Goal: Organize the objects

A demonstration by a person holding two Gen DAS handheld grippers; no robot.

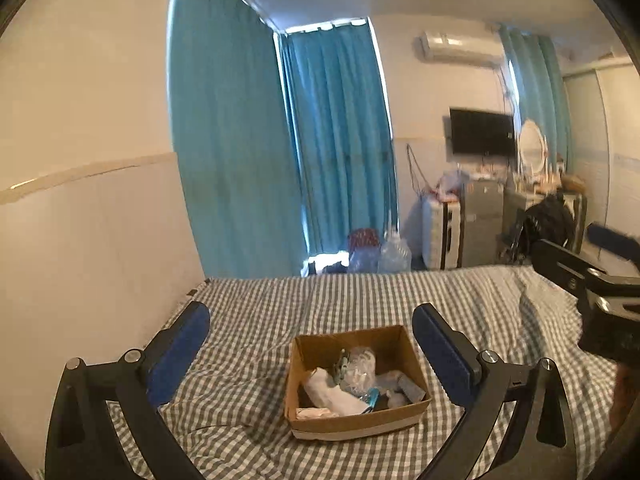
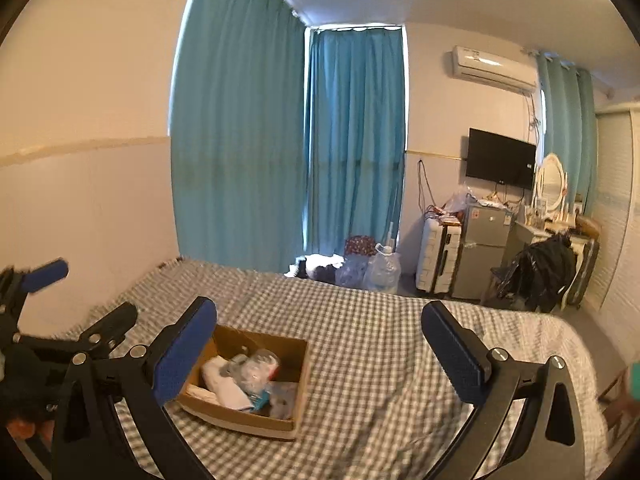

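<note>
We hold both tools up over the bed, and nothing is between their pads. Our left gripper [image 1: 311, 354] has its blue-padded fingers spread wide, framing the shallow brown cardboard box [image 1: 354, 426] that sits on the grey-and-white checked bedsheet [image 1: 248, 312]. Our right gripper [image 2: 320, 354] is spread just as wide and carries nothing; from its view the box [image 2: 260, 426] lies low and to the left, partly behind its left pad.

The box is where the task's things are: a white folded cloth [image 1: 332, 394], a crumpled clear plastic wrapper [image 1: 360, 364], a small greenish item too blurred to name, and some pale blue pieces on the right side [image 1: 404, 388]. They lie heaped against one another, not sorted, so we judge the organizing is either just starting or these items have been gathered here as the collecting place; the pictures do not settle which.

We read the wide, raised stance as readiness: clear of the box walls, the left tool is centred on the opening for a straight descent. The right one sits off to the side, apart from the box, leaving room. The soft sheet is wrinkled, so the box may shift if pushed.
</note>
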